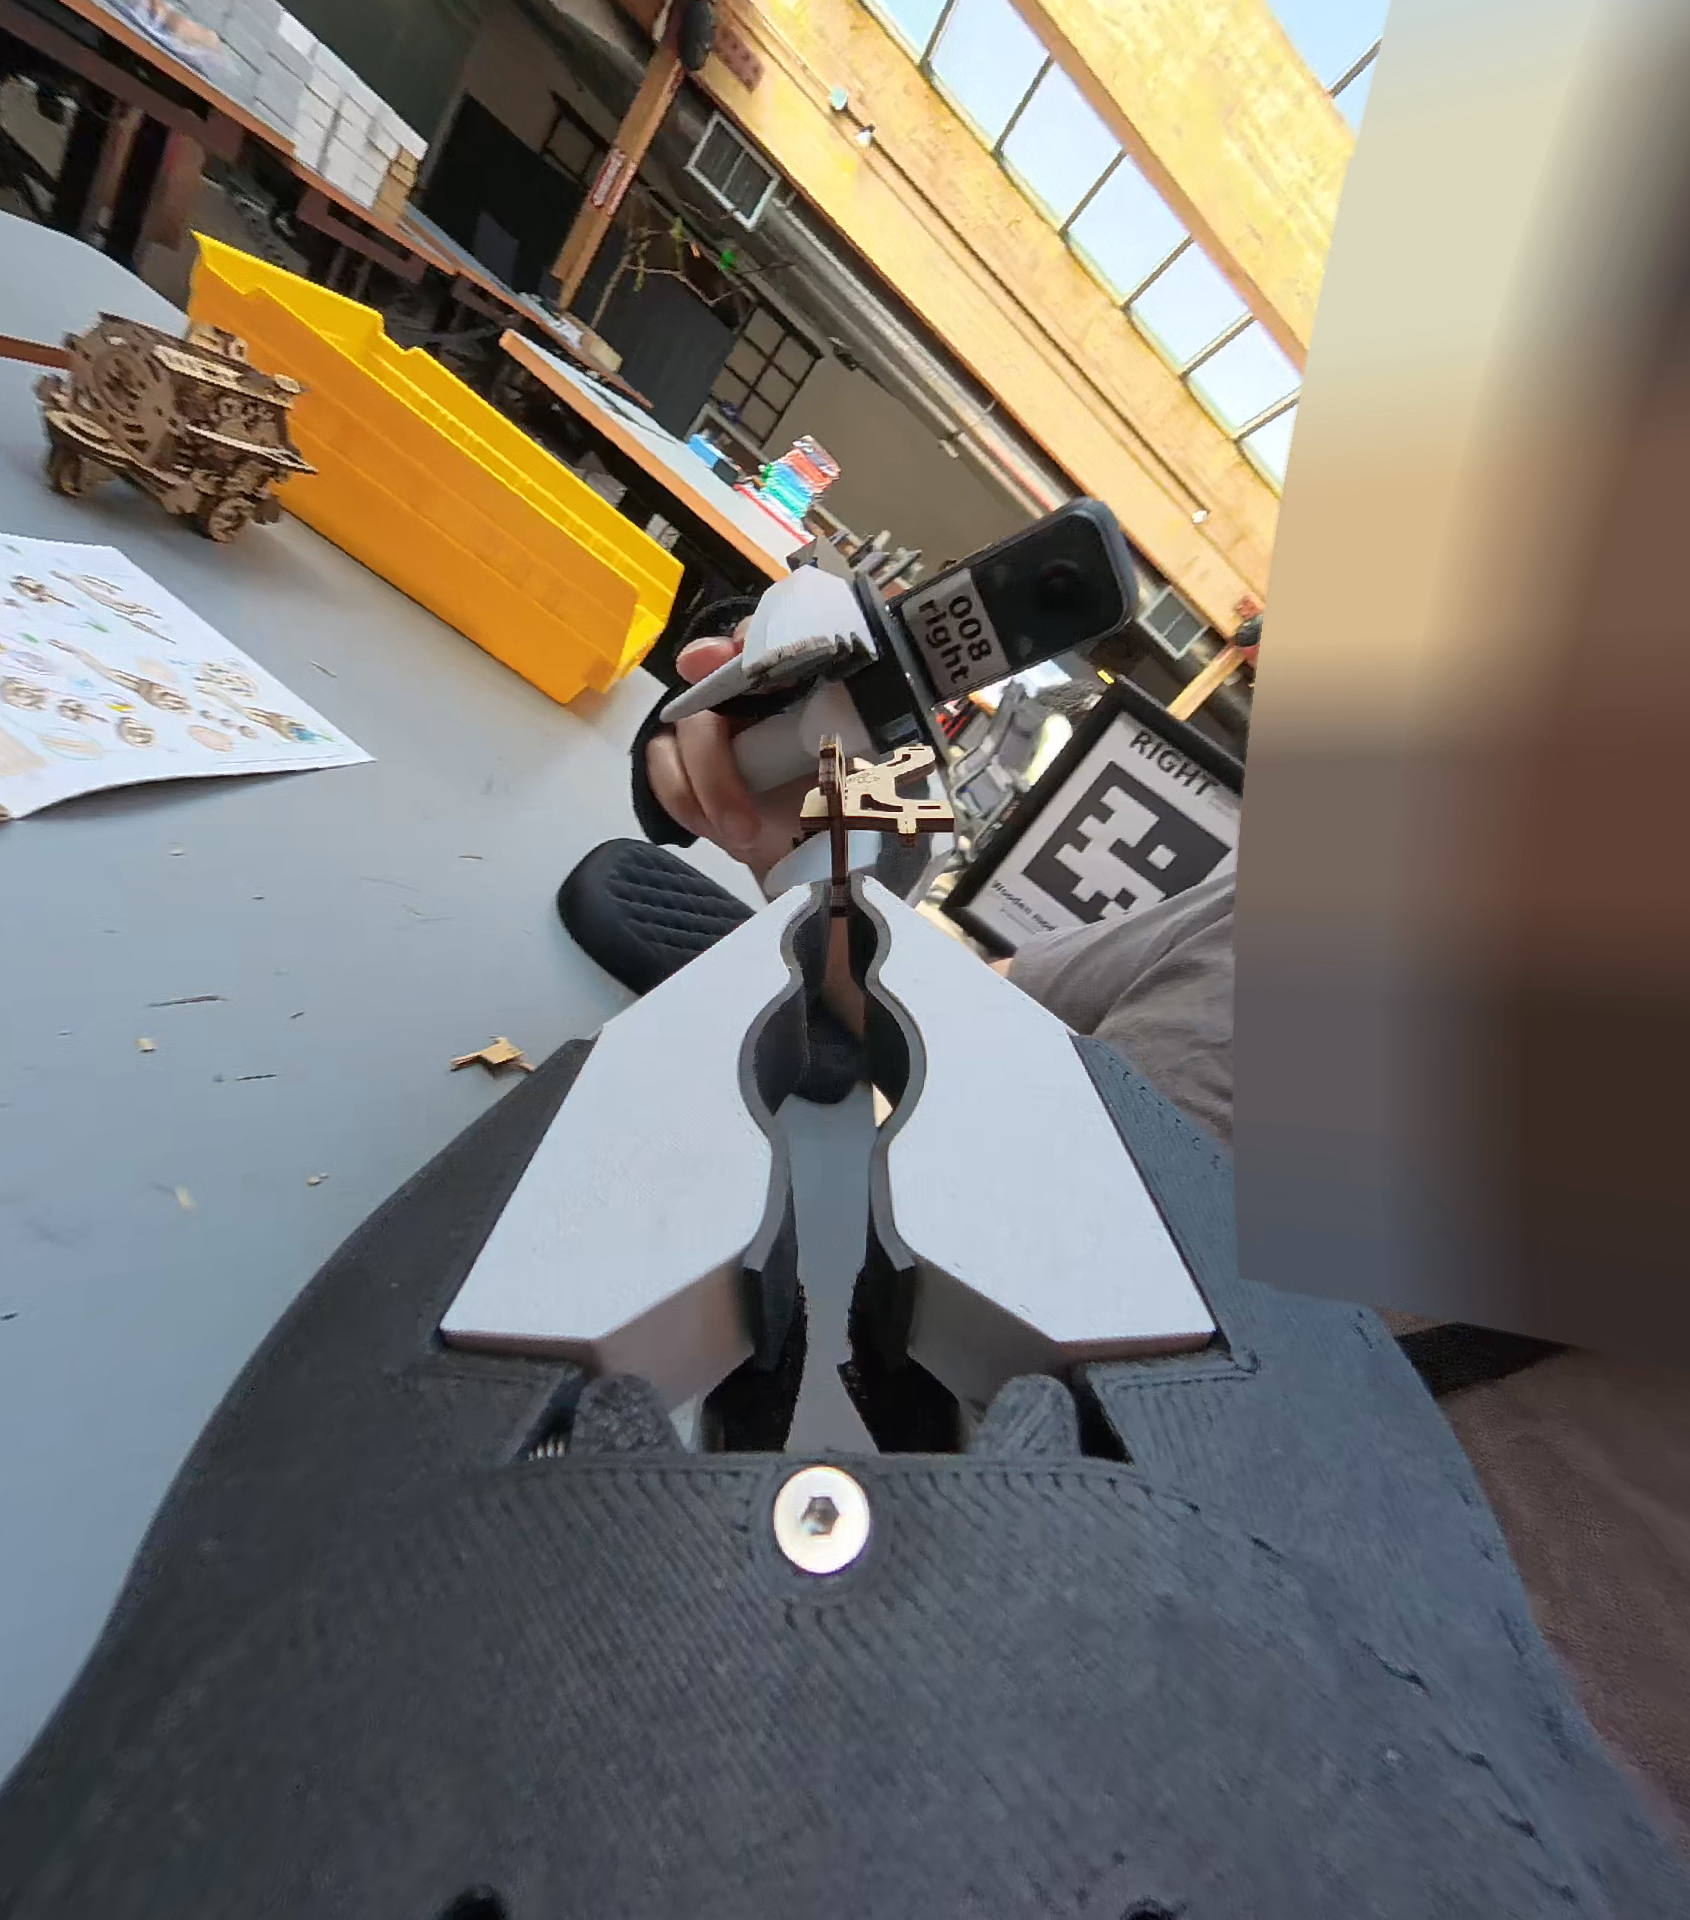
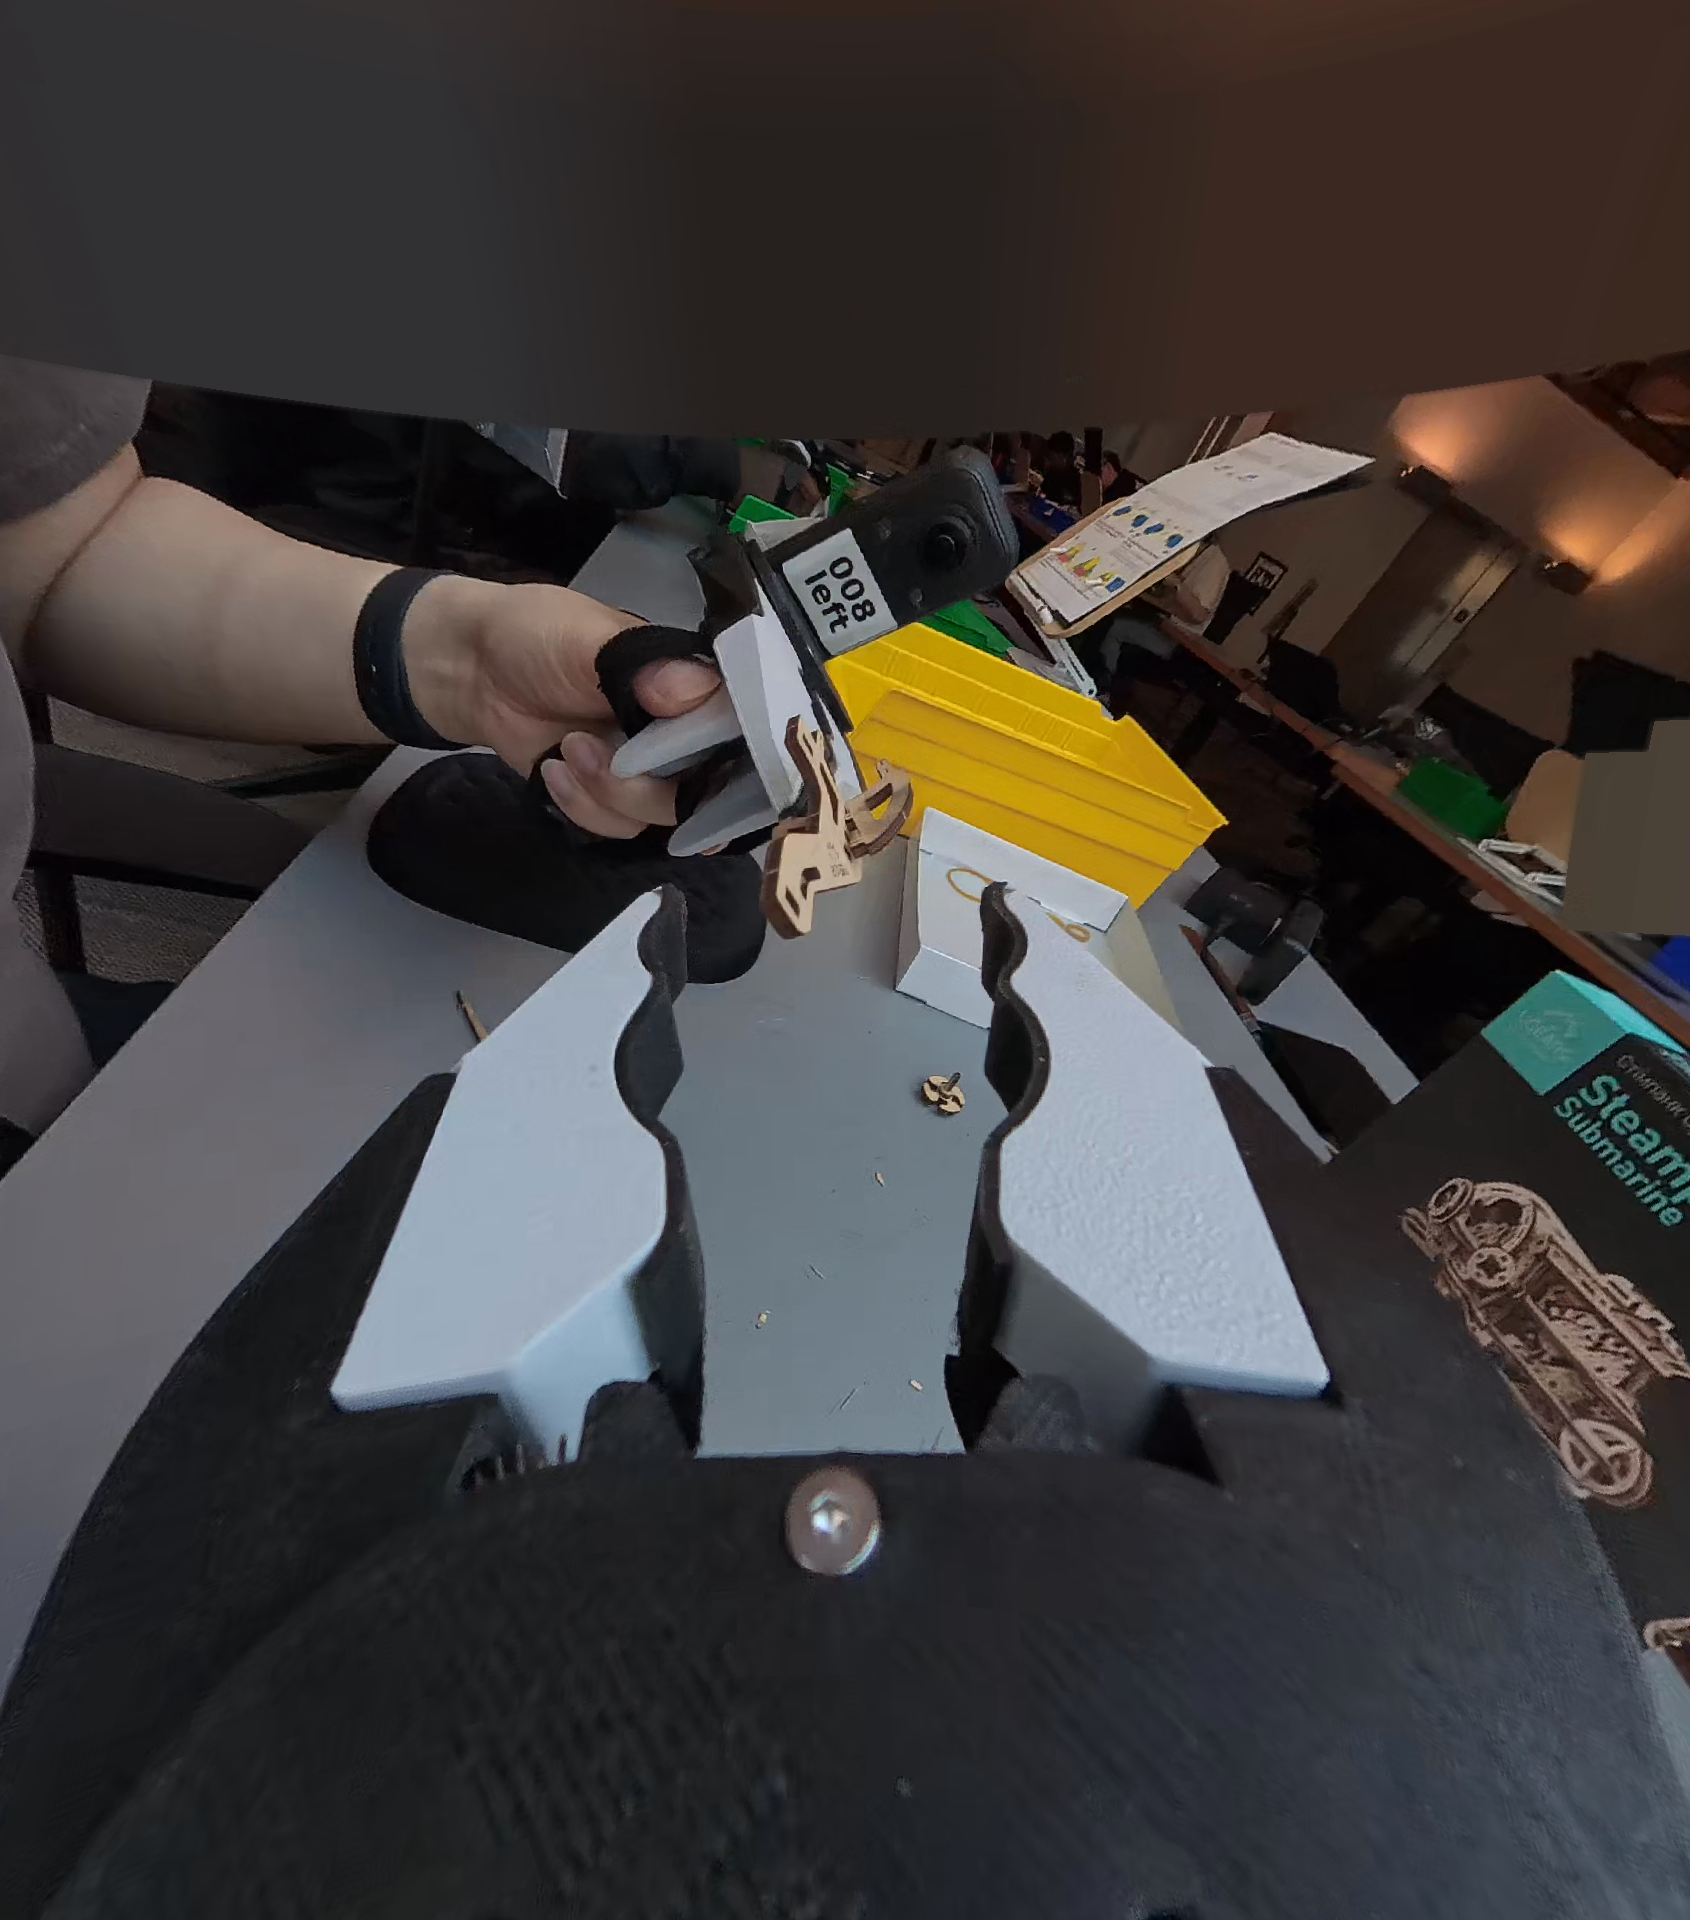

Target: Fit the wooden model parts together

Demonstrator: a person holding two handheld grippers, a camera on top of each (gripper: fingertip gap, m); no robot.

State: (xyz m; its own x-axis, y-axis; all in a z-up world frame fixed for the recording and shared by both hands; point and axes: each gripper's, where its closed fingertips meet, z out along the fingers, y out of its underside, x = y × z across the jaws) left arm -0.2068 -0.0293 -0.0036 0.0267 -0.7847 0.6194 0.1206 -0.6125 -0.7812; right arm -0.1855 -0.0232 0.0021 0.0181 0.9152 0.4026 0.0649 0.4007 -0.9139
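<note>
Wooden part (image 1: 872,805) pinched in left gripper (image 1: 836,883) tips; right gripper (image 2: 830,914) wide apart, empty.

yellow bin (image 1: 467,499), instruction booklet (image 1: 93,665)
</note>
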